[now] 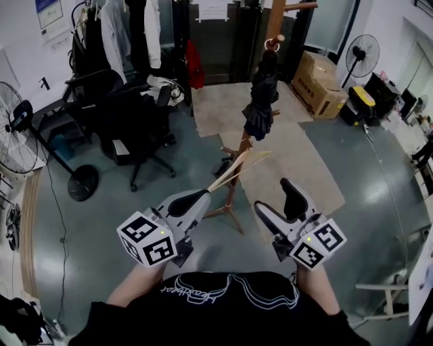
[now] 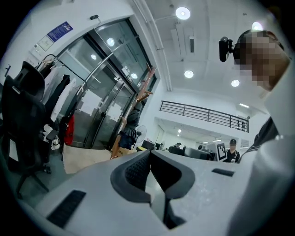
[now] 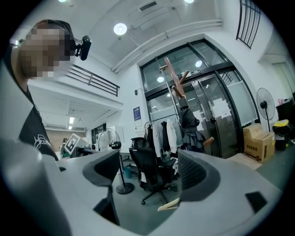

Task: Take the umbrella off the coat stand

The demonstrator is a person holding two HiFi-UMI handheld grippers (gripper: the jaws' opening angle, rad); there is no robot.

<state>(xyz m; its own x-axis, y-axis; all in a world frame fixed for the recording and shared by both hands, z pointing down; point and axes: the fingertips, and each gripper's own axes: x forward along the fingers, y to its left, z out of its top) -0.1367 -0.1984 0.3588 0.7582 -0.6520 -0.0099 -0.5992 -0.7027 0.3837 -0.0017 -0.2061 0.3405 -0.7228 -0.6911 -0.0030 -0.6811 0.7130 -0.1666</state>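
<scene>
Left gripper (image 1: 201, 197) sat low on the near side of the coat stand (image 1: 276, 20), close to its splayed wooden feet. We read its jaws as pressed together, with nothing caught between them. Right gripper (image 1: 274, 194) was level with it, just right of the stand's feet. Its jaws were spread wide and empty; through the gap we saw only floor and a distant black office chair (image 3: 152, 173). Both grippers were well short of the umbrella (image 1: 260, 101).

We logged the umbrella as dark and folded, hanging against the stand's pole about halfway up, with its brown handle uppermost. Neither gripper touched it.

Around the stand:
- a beige floor mat (image 1: 304, 162) lay under and behind it
- cardboard boxes (image 1: 319, 86) stood to its right, near the back
- a black pedestal fan (image 1: 360, 54) stood beyond the boxes
- a clothes rack (image 1: 128, 30) with white and dark garments stood to its left
- a second fan (image 1: 19, 135) stood far out to its left
</scene>
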